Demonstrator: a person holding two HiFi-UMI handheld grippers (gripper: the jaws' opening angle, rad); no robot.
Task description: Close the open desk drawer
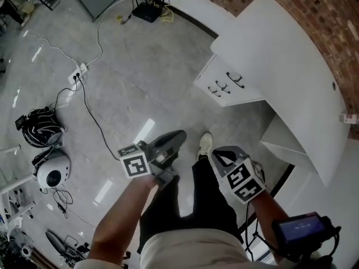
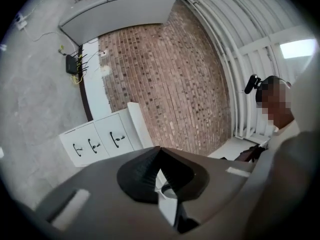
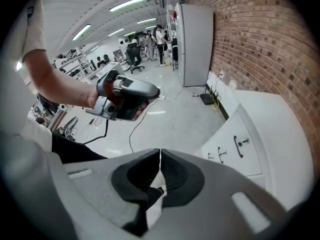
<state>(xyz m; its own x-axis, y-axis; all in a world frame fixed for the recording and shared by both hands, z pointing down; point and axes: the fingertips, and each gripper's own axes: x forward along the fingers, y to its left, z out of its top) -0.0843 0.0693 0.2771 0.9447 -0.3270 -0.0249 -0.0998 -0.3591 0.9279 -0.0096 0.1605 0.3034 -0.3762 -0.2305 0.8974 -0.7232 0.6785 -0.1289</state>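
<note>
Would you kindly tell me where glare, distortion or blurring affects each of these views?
Head view: bright reflections streak the glossy floor, otherwise the light is even. Left gripper view: fisheye bows the brick wall, the corners vignette dark, and a mosaic patch covers a face. Right gripper view: the ceiling light strips blow out; the drawer fronts curve.

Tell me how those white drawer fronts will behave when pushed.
The drawer fronts look like flat, rigid panels, so they probably won't flex. Built in under the white desk, they should slide rather than tip. Their smooth faces might let a push slip; the dark handles offer better purchase.
</note>
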